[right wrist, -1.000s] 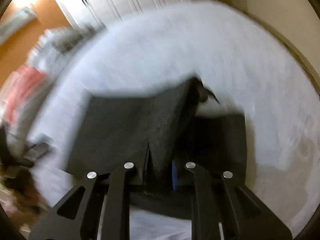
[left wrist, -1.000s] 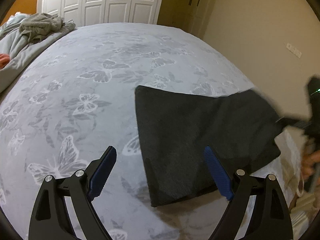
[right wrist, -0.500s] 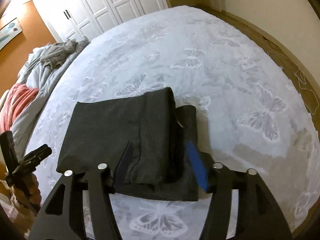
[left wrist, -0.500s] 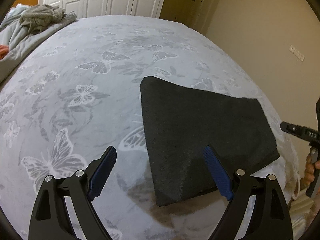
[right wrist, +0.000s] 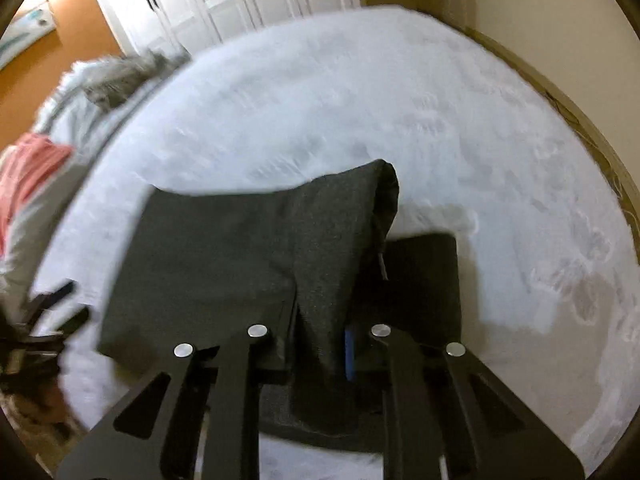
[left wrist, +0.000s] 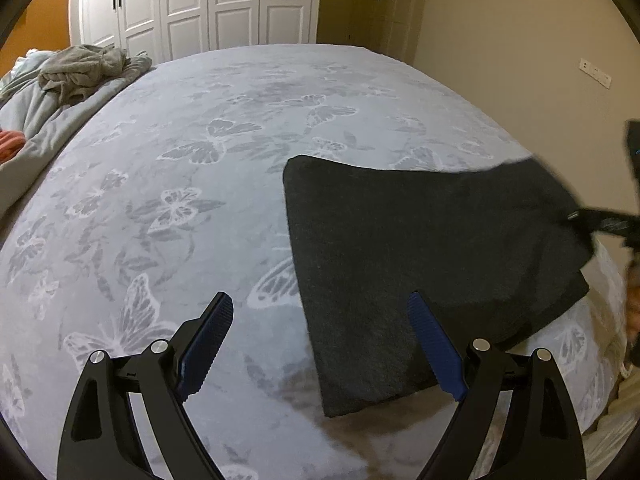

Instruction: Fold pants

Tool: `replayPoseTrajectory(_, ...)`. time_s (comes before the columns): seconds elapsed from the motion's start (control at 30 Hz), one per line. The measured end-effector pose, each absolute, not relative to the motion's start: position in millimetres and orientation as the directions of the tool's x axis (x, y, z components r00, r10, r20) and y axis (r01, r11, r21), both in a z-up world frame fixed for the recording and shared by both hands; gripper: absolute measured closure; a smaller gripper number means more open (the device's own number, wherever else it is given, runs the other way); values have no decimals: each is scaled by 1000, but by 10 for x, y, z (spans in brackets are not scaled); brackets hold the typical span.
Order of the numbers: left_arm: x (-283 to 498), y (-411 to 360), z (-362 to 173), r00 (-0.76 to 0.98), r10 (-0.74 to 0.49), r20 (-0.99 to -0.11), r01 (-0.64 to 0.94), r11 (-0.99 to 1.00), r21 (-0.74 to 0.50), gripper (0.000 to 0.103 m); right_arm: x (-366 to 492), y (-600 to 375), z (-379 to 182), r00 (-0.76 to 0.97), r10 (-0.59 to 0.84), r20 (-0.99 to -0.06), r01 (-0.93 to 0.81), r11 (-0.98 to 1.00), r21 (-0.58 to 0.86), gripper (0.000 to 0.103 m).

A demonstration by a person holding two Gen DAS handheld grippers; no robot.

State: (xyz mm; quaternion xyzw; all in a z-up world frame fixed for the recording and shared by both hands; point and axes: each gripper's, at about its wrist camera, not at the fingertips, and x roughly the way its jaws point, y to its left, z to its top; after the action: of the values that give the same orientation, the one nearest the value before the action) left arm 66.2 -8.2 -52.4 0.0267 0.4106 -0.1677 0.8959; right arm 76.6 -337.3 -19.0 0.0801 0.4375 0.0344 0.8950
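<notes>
The dark grey pants [left wrist: 420,248] lie folded on the bed, right of centre in the left wrist view. My left gripper [left wrist: 320,344] is open and empty, above the pants' near left edge. In the right wrist view my right gripper [right wrist: 320,344] is shut on a fold of the pants [right wrist: 248,248] and lifts that edge off the lower layer [right wrist: 420,276]. The right gripper also shows blurred at the right edge of the left wrist view [left wrist: 600,220].
The bed [left wrist: 200,184] has a pale grey butterfly-print cover. A heap of grey bedding and clothes [left wrist: 76,72] and a pink cloth [right wrist: 28,164] lie at its far left. White wardrobe doors [left wrist: 224,0] stand behind. A wall [left wrist: 520,40] runs along the right.
Half a second ago my right gripper was open over the pants' edge; now it is shut on it and lifting. The left gripper has tilted up a little and stays open.
</notes>
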Motion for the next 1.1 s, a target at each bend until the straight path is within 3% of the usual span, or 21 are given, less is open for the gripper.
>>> replayPoseTrajectory(0.13,683,-50,-520,606,-277,-746,307,946,-102,17,592,-3423,-233,594,46,-803,54,994,97,86)
replayPoseTrajectory(0.2,679,-64,-526,610,-271,-745,308,947,-93,16,669,-3485,-632,466,-42,-884,89,996,-1,75)
replayPoseTrajectory(0.23,671,-73,-530,610,-269,-745,310,947,-89,16,659,-3516,-701,475,-36,-879,90,996,7,69)
replayPoseTrajectory(0.3,662,-94,-544,612,-260,-747,312,947,-74,16,640,-3523,-532,503,-23,-864,99,995,32,69)
replayPoseTrajectory(0.43,642,-129,-553,623,-248,-742,312,949,-55,16,337,-3465,-55,662,44,-748,57,992,108,68)
replayPoseTrajectory(0.5,644,-158,-574,624,-240,-744,313,949,-44,16,404,-3420,-202,602,110,-791,16,989,150,69)
replayPoseTrajectory(0.6,664,-184,-640,614,-220,-758,311,950,-24,16,599,-3401,-642,461,45,-886,21,998,62,72)
replayPoseTrajectory(0.77,657,-185,-638,615,-214,-759,309,951,-17,16,493,-3419,-205,603,91,-793,16,992,126,70)
replayPoseTrajectory(0.9,668,-190,-639,621,-211,-755,306,952,-15,16,715,-3470,-605,464,22,-885,65,996,59,69)
replayPoseTrajectory(1.0,672,-185,-666,617,-195,-762,300,954,-1,16,768,-3395,-446,519,-7,-855,52,998,23,69)
replayPoseTrajectory(1.03,670,-179,-663,619,-194,-761,298,954,-1,16,767,-3399,-357,547,1,-837,50,998,33,65)
replayPoseTrajectory(1.07,663,-176,-654,621,-193,-760,297,955,0,16,775,-3404,-285,586,-2,-810,60,997,41,47)
replayPoseTrajectory(1.1,666,-176,-646,624,-193,-757,295,955,0,16,800,-3423,-265,599,-26,-800,83,996,29,38)
